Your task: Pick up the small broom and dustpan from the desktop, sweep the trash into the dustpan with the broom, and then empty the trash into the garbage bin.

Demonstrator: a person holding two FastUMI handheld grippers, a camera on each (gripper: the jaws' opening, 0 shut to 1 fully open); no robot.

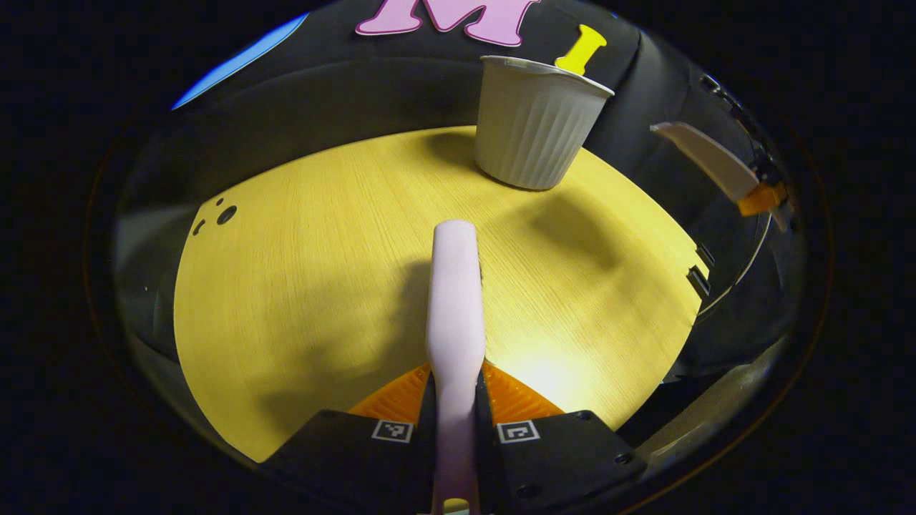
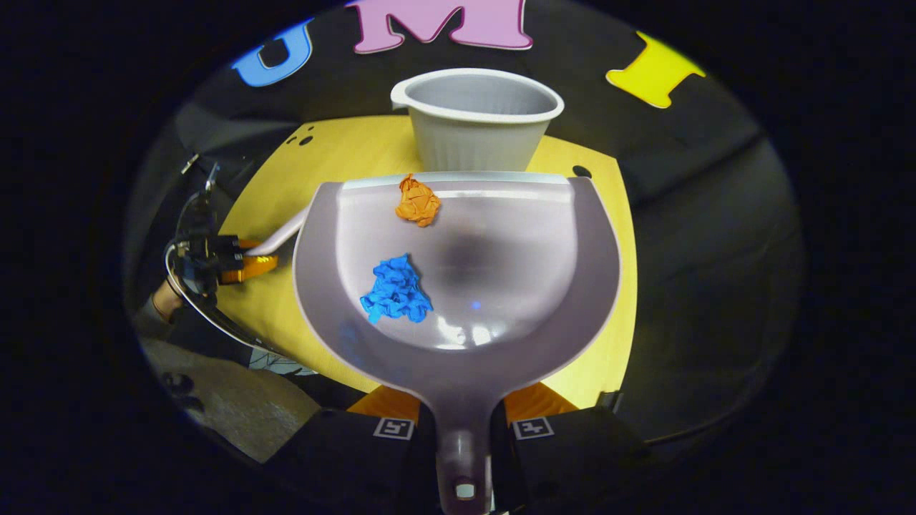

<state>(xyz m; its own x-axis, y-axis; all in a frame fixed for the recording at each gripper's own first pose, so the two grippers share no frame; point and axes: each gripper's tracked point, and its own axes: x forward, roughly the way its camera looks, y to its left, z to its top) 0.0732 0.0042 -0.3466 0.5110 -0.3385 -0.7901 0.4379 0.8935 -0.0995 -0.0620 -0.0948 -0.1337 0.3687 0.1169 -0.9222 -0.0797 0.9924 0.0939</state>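
We judge the task approx. two-thirds done. Pick-up is finished: our left gripper [image 1: 455, 429] has its jaws clamped on the broom [image 1: 455, 300] handle, the pale stick running straight out ahead over the desk [image 1: 286, 286]; the bristle end isn't visible to us. Our right gripper [image 2: 464, 429] has its jaws closed on the dustpan [image 2: 515, 286] handle, pan held out roughly level in front.

Sweeping looks done too. Both bits of trash sit inside the pan: an orange paper wad [image 2: 418, 201] up by the front lip and a blue paper wad [image 2: 395, 290] nearer the middle-left. No loose scraps on the desk surface we can see in either view.

What's left: emptying. The garbage bin [image 2: 478, 118], a ribbed white tub, stands upright on the desk right beyond the pan's front edge; inside looks empty as far as we can tell. Pan lip sits near the bin, prob. just short of its rim. Next we'd lift and tip the pan fwd so both wads slide in; the orange one, at the lip, should go first.
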